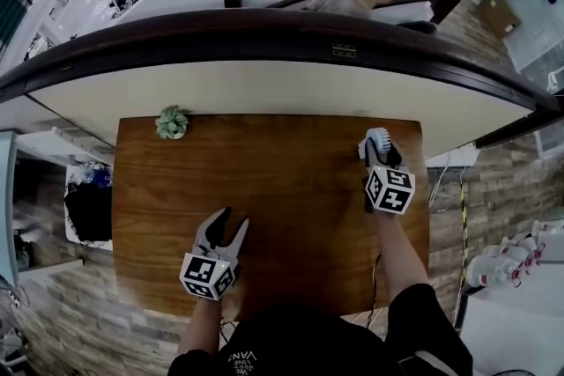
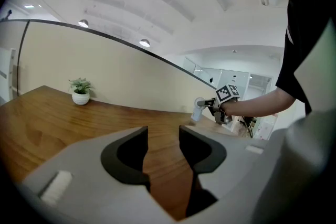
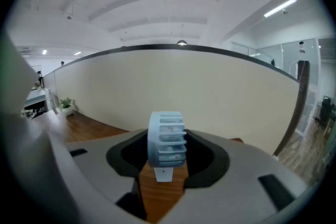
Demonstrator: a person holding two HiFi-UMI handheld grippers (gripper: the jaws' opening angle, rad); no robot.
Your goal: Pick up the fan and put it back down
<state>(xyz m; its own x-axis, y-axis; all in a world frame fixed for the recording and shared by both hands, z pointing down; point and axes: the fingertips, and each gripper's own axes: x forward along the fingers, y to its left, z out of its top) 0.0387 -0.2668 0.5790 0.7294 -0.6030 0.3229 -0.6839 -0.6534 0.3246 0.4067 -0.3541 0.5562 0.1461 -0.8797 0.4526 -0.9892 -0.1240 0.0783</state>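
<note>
A small pale-blue fan (image 1: 377,139) stands upright on its white base near the far right corner of the wooden table (image 1: 282,216). My right gripper (image 1: 380,151) reaches it from the near side. In the right gripper view the fan's ribbed head (image 3: 167,139) fills the gap between the jaws, and both dark pads touch its sides. My left gripper (image 1: 228,223) hovers over the table's near left part, open and empty (image 2: 163,140). From there the fan (image 2: 198,109) and the right gripper (image 2: 210,107) show far off at the right.
A small potted plant (image 1: 172,122) sits at the table's far left corner (image 2: 81,92). A curved cream wall with a dark rail (image 1: 264,31) runs just behind the table's far edge. A black bag (image 1: 88,211) lies left of the table.
</note>
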